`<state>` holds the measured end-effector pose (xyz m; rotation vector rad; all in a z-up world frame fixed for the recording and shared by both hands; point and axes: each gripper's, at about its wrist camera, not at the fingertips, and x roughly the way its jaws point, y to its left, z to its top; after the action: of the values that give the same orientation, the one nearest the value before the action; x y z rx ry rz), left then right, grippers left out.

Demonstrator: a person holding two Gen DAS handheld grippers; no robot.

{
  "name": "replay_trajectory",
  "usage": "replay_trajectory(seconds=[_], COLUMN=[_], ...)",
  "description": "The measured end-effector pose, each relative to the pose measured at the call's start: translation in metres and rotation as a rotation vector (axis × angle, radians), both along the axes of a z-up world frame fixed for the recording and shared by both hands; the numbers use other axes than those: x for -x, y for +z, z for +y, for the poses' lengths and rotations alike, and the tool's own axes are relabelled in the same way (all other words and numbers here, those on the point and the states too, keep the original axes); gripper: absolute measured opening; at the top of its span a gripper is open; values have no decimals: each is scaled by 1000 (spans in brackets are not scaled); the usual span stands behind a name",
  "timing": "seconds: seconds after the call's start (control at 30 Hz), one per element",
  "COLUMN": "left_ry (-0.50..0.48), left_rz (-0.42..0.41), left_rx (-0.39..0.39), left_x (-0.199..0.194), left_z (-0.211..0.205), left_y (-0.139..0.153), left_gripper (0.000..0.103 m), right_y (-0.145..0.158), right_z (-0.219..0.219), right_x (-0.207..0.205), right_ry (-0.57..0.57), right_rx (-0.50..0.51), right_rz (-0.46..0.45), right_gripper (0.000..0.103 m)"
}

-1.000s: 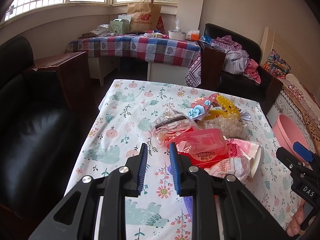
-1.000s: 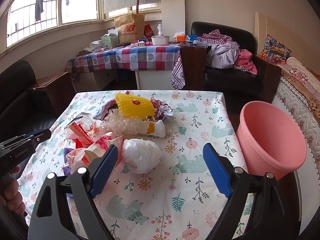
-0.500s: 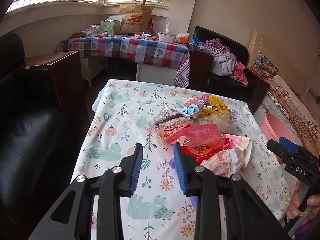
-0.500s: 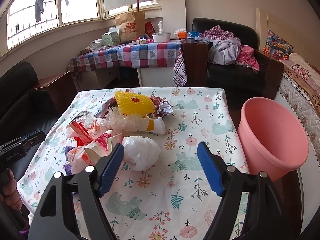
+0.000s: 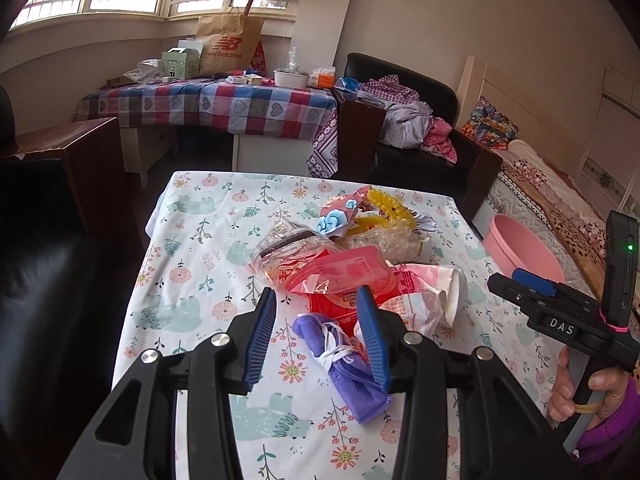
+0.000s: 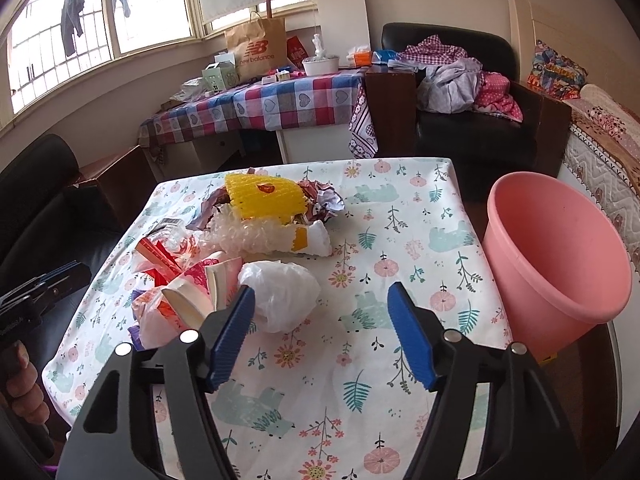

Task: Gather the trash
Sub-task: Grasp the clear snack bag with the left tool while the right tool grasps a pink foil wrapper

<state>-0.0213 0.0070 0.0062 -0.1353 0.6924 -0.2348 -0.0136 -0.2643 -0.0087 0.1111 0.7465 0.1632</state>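
While the trash lies heaped on the flowered counter [image 5: 192,240], the left gripper [image 5: 316,332] is seen low over a crumpled purple mask [image 5: 340,364]; its jaws are opening, the mask lies between them, and the right pad seems to touch it, though no grip is made. To do this step well, the jaws should be lowered around the bunched middle of the mask, not its loose white straps, and closed only when both pads meet the fabric. Further right, red wrappers [image 5: 344,276] and a yellow foam net [image 6: 264,198] are piled together. The right gripper [image 6: 320,336] is empty and its jaws are closing, with a white plastic bag [image 6: 280,294] just ahead of the left pad. A pink basin [image 6: 556,264] stands beside the counter's right edge. "new balance" can be read on a paper bag [image 5: 230,46], and "DAS" on the right gripper's body.
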Motion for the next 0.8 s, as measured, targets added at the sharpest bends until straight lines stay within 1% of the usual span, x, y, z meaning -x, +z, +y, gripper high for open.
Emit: replay_trajectory(seconds=[0.13,0.27,0.43,0.53,0.63,0.7,0.8], left_ry=[-25,-5,34,42,45,52,52], left_rz=[-6,-8,35,71,103,122,156], left_rx=[-26,-59,-26,20,61,67,60], left_x=[-6,-19,-46,-64,-81,-91,-104], left_z=[-6,-1,13,19,21,22,20], left_y=[1,2,-2,-6,-12,-18,-33], left_gripper=[41,41,41,41,45,46,46], right_y=[0,3,6,4,3,3,3], right_z=[-3,-6,-10,-11,-15,-17,-17], right_x=[-3,-9,-20,-30,-37,-39,-40], right_ry=[0,9,6,2,-2,-7,-20], right_rx=[-8,-14,-3,17,-12,-25,-4], right_rz=[8,9,7,22,40,44,44], right_gripper=[69,69,69,69,69,69,69])
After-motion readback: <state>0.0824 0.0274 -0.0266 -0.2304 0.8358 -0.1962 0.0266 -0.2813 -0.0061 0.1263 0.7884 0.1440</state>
